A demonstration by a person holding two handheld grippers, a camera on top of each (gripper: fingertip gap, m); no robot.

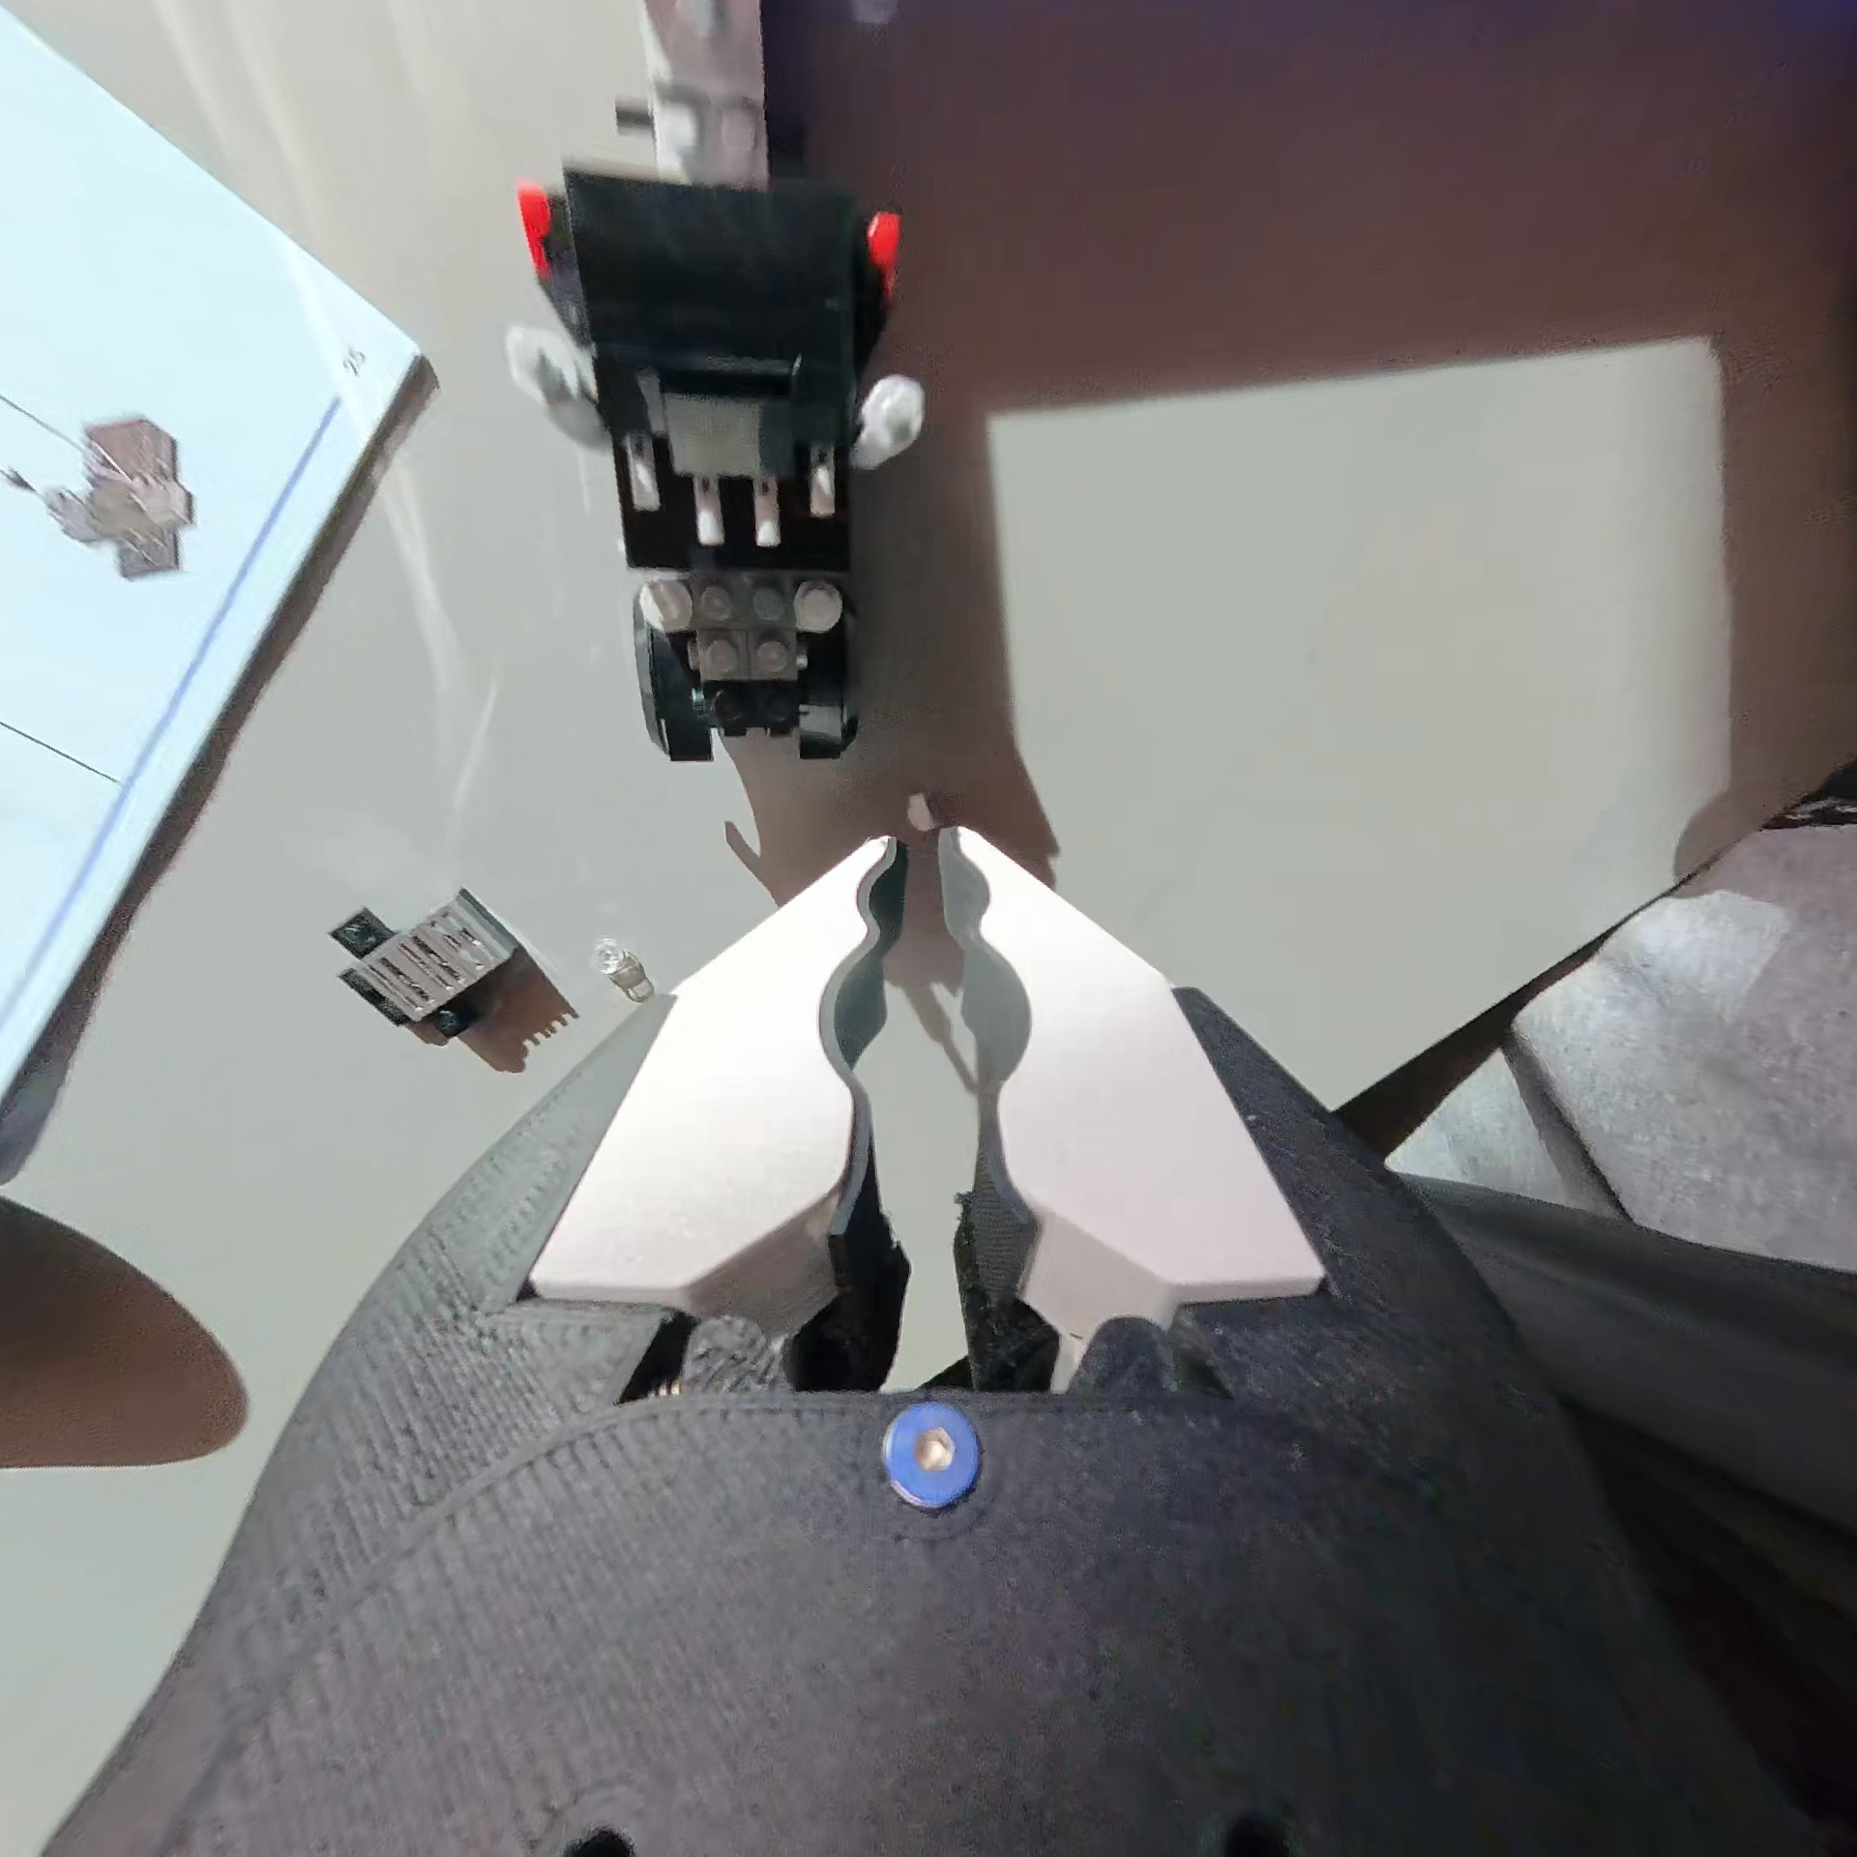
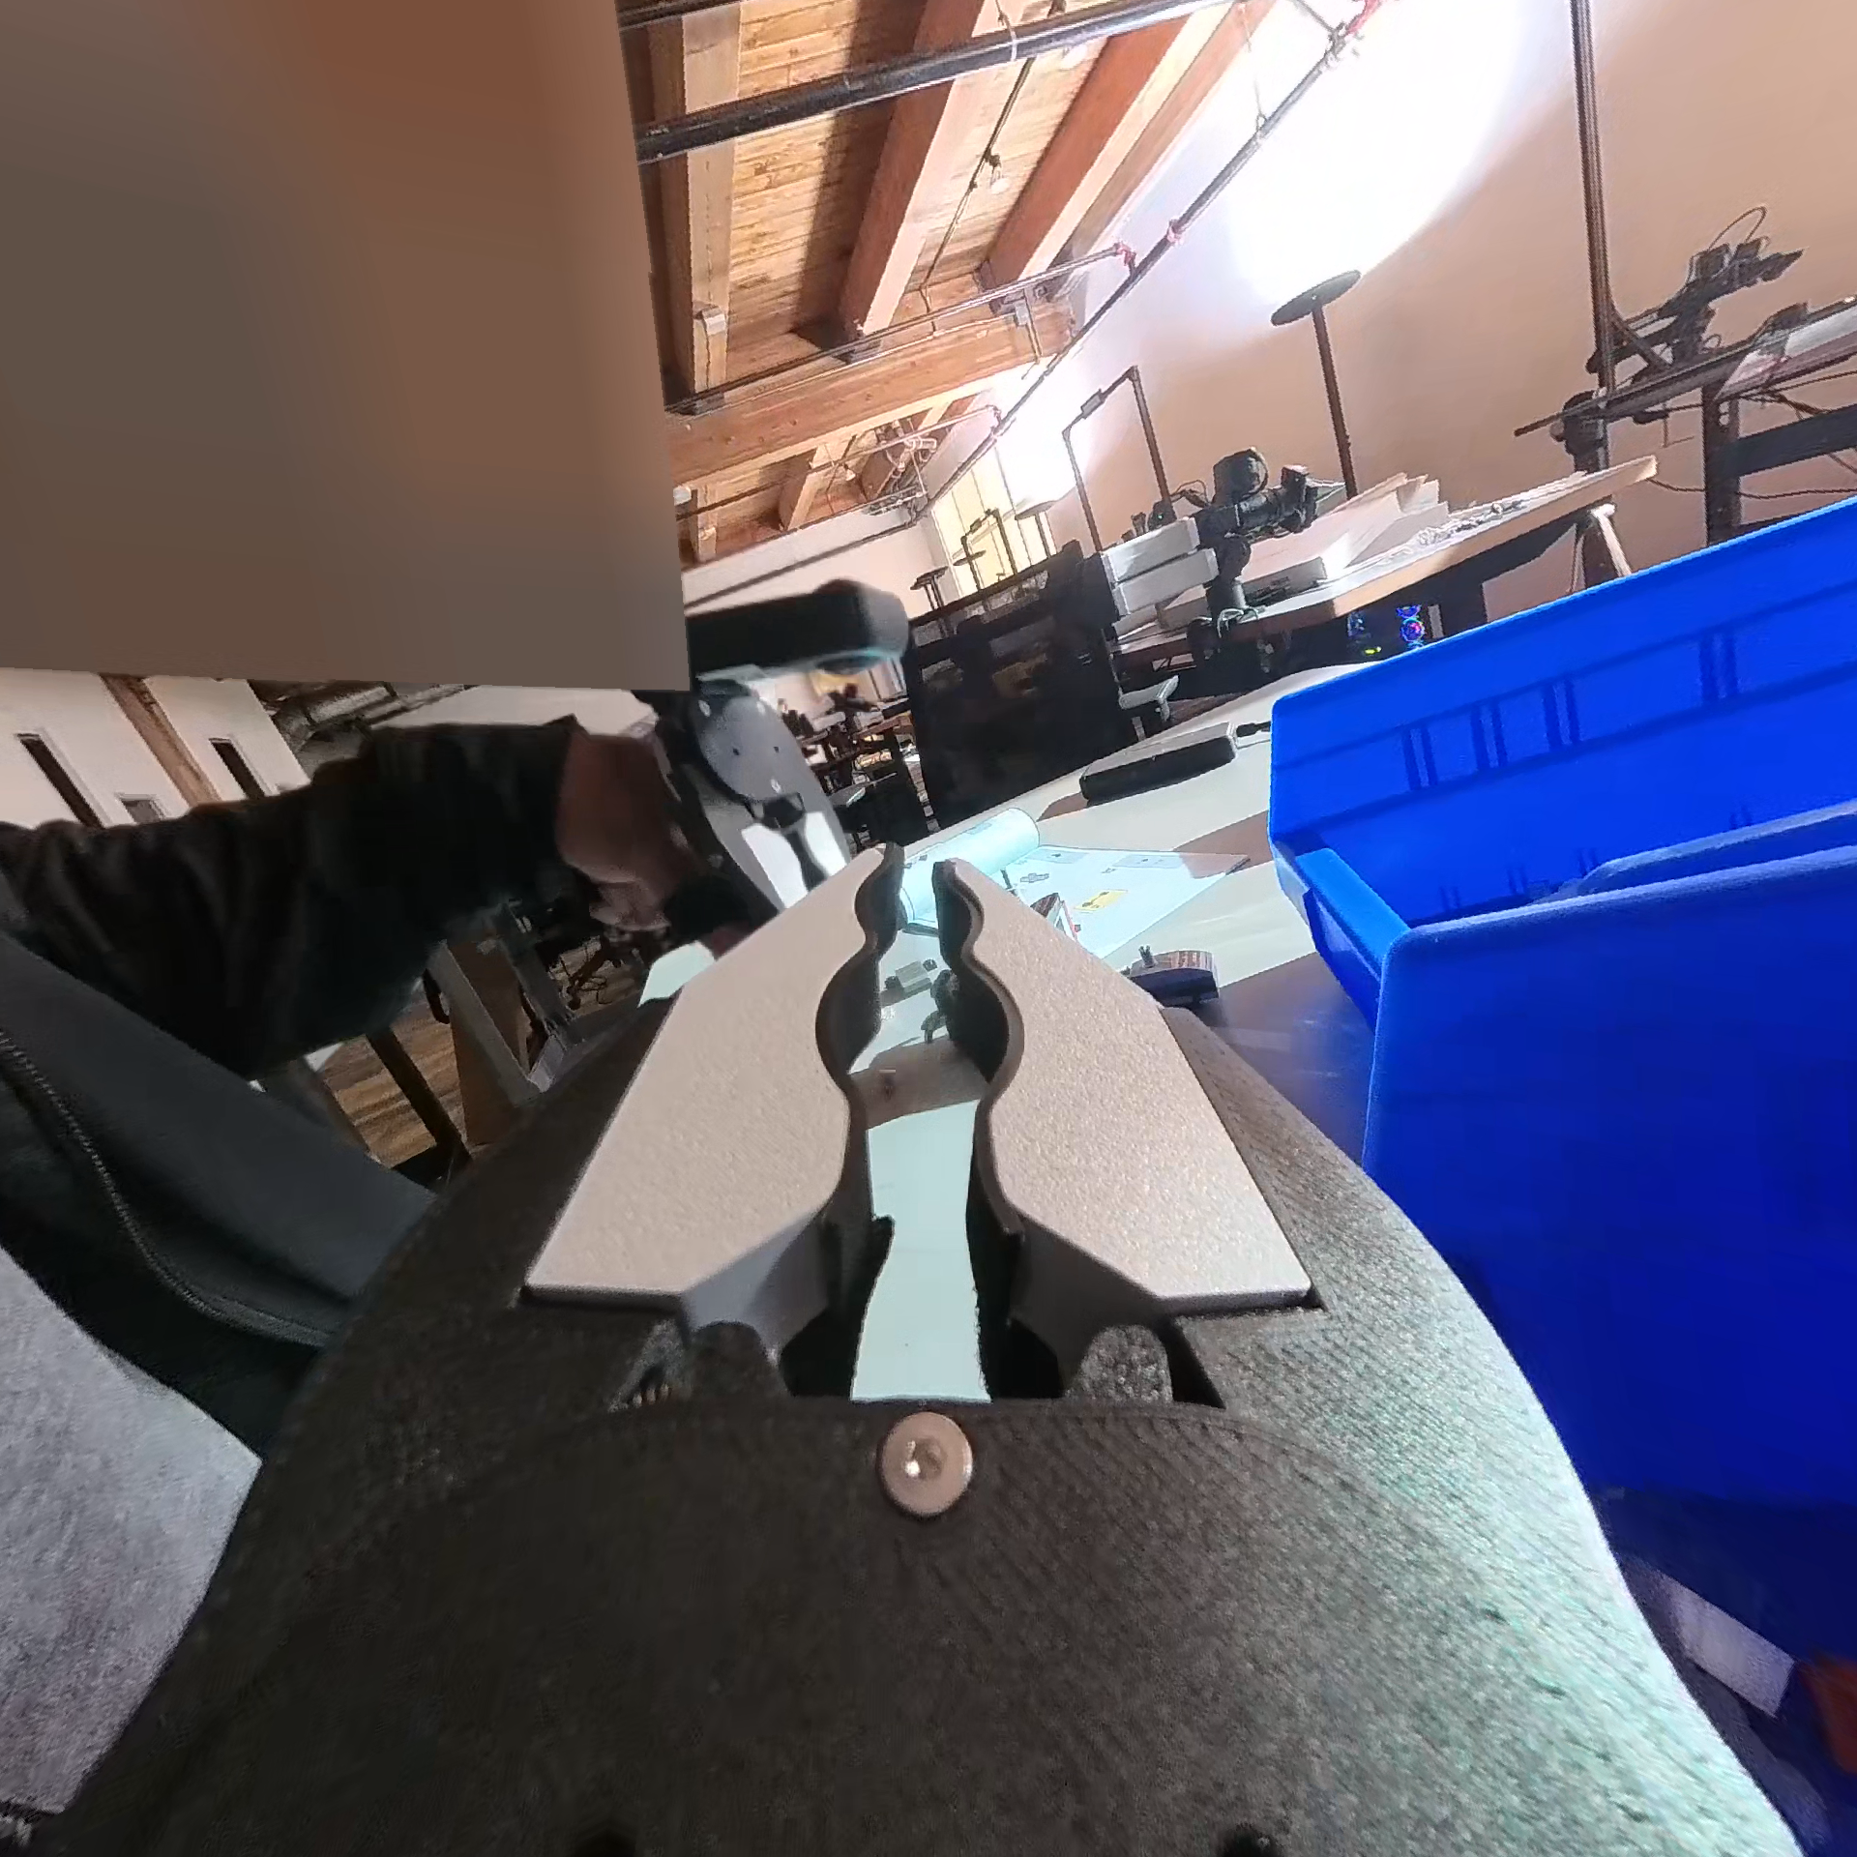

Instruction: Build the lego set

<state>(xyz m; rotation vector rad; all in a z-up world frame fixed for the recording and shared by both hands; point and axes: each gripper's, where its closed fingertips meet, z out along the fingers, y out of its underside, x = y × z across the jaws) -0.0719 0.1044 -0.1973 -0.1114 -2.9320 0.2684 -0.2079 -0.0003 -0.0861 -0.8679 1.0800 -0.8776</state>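
A black lego vehicle (image 1: 739, 452) with red side studs and grey studs at its near end stands on the pale table (image 1: 1306, 653), straight ahead of my left gripper (image 1: 918, 842). The left jaws are almost together, and a tiny pale piece (image 1: 919, 807) sticks out at the tips. A small grille assembly (image 1: 427, 967) and a clear stud (image 1: 623, 971) lie to the left of the fingers. My right gripper (image 2: 916, 870) is low over the table with its jaws nearly together and nothing between them. Small loose pieces (image 2: 940, 995) show past the right fingers.
An open instruction booklet (image 1: 151, 452) lies at the left and also shows in the right wrist view (image 2: 1085, 872). A large blue bin (image 2: 1608, 955) stands close on the right. A hand in a dark sleeve (image 2: 402, 854) holds the left gripper (image 2: 764, 834). Left tips to right tips: about 20 centimeters. My right tips are about 30 centimeters from the clear stud (image 1: 623, 971), my left tips only 7 centimeters.
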